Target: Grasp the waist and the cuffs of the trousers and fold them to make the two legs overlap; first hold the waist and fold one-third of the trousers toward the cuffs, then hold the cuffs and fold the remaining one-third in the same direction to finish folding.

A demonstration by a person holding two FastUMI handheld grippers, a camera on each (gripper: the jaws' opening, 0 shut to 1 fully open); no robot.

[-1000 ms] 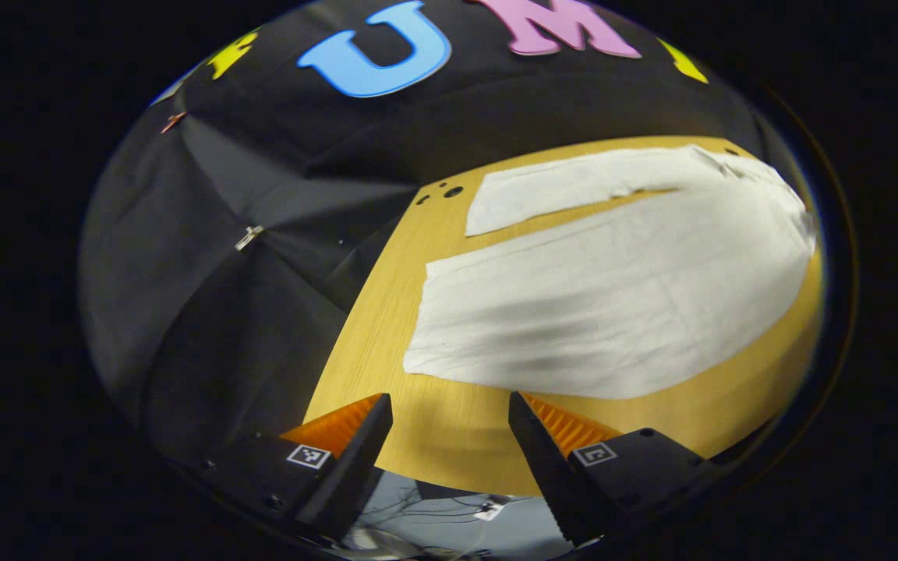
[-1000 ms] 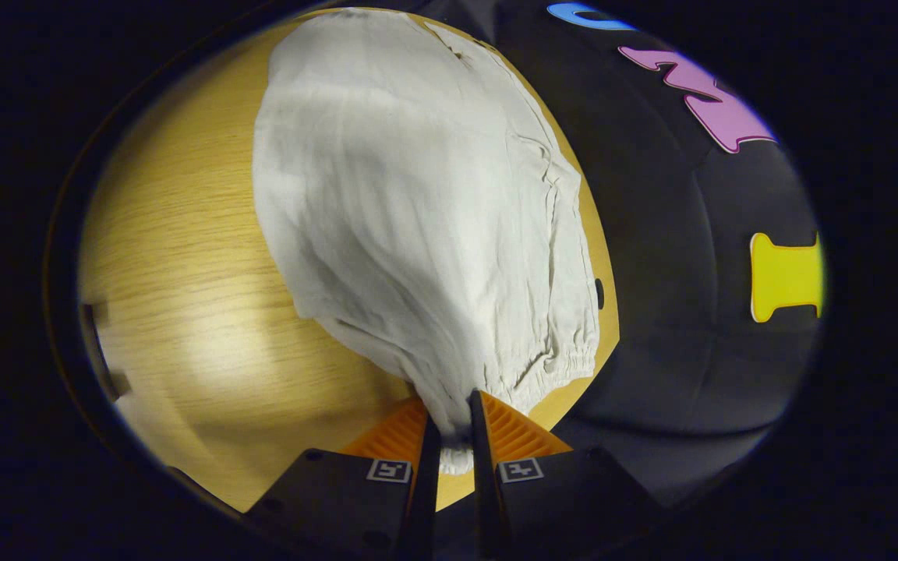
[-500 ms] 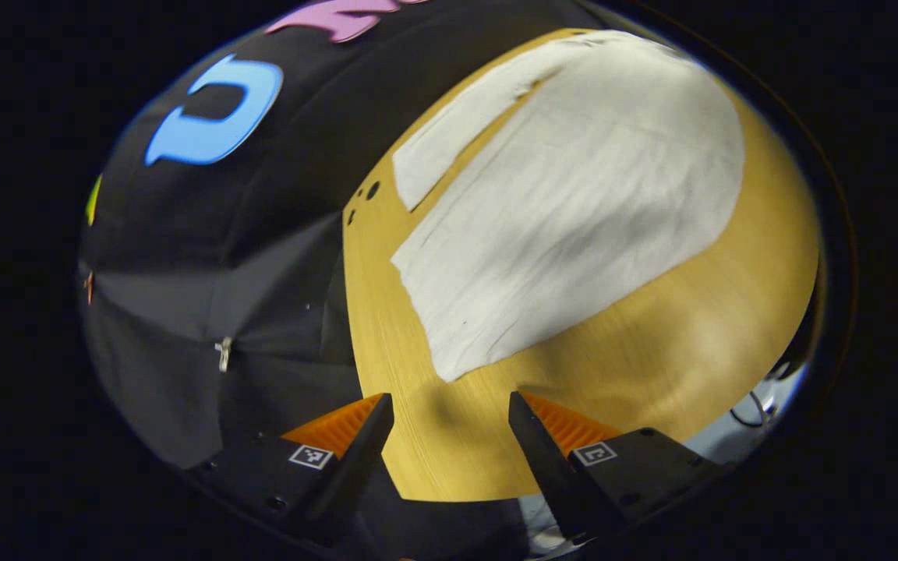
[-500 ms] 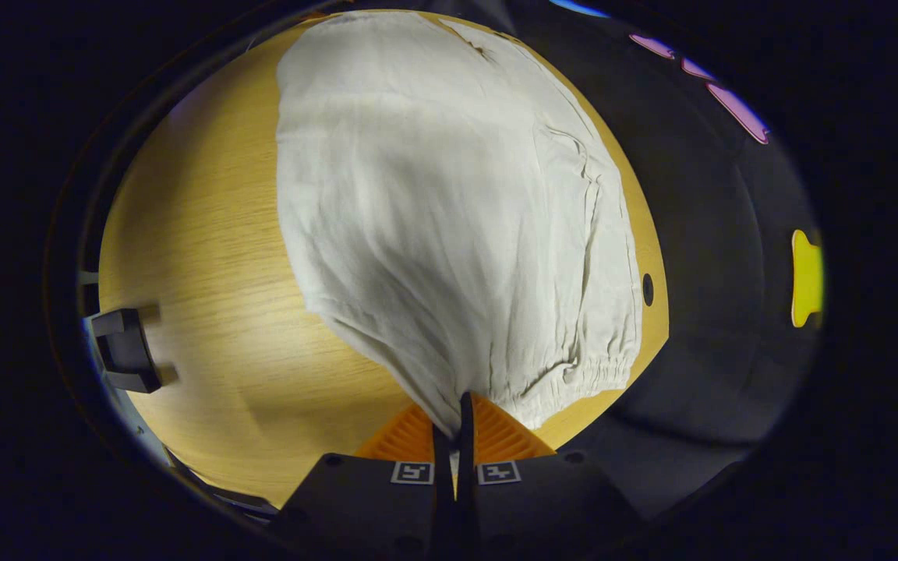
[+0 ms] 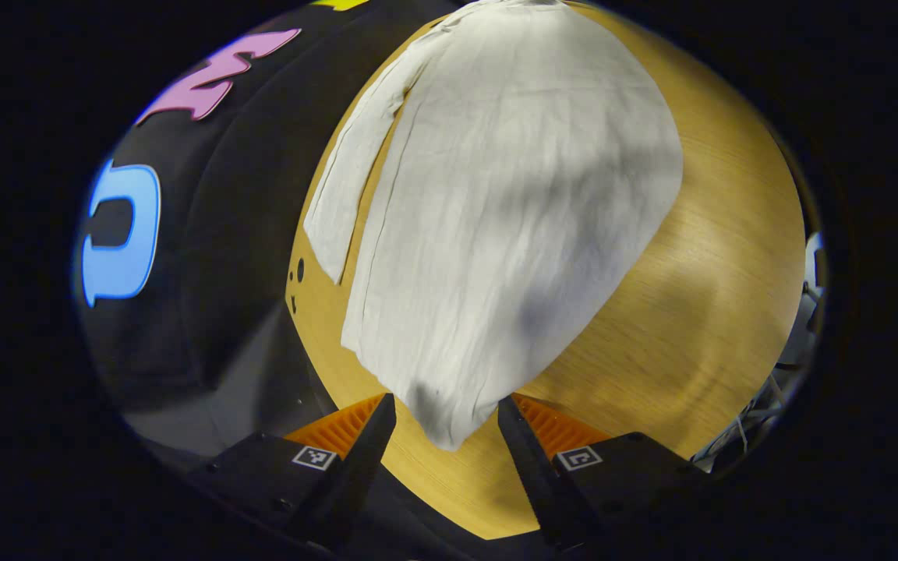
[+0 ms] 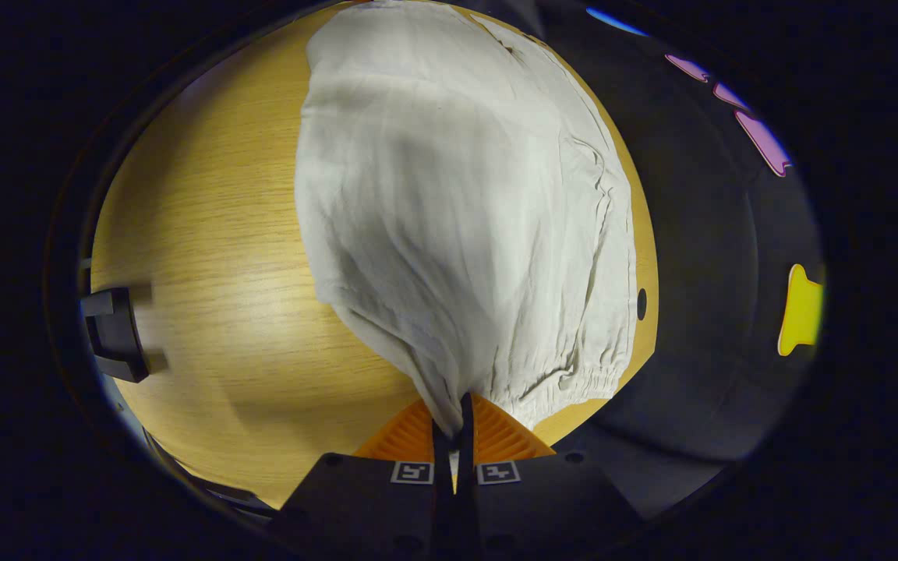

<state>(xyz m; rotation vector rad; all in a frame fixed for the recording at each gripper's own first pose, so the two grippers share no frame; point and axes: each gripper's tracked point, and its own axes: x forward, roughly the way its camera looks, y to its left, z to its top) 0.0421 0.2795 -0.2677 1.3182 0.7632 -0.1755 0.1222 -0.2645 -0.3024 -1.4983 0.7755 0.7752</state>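
White trousers [image 5: 496, 218] lie spread across a light wooden table [image 5: 698, 312] in the booth, both legs stretched flat on the boards. In the left gripper view, the left gripper [image 5: 446, 409] stands with its fingers wide apart over the near end of one trouser leg; the cuff corner [image 5: 441, 421] sits in the gap between them, and neither finger visibly presses on the cloth. The second leg [image 5: 348, 187] runs alongside as a narrower strip next to the table's far edge, a thin line of bare wood parting the two (a few small holes mark the tabletop near that strip).

In the right gripper view, the right gripper [image 6: 454, 409] has its fingers pinched tight on the gathered waist [image 6: 449, 389] of the trousers [image 6: 457, 210], the fabric drawn into a point that rises into the grip. The elasticated waistband [image 6: 574, 382] puckers just beside the fingers, near the table [image 6: 207, 257] edge. A dark bracket-like object [image 6: 115, 333] shows at the table's far left edge in that view; what it is cannot be told.
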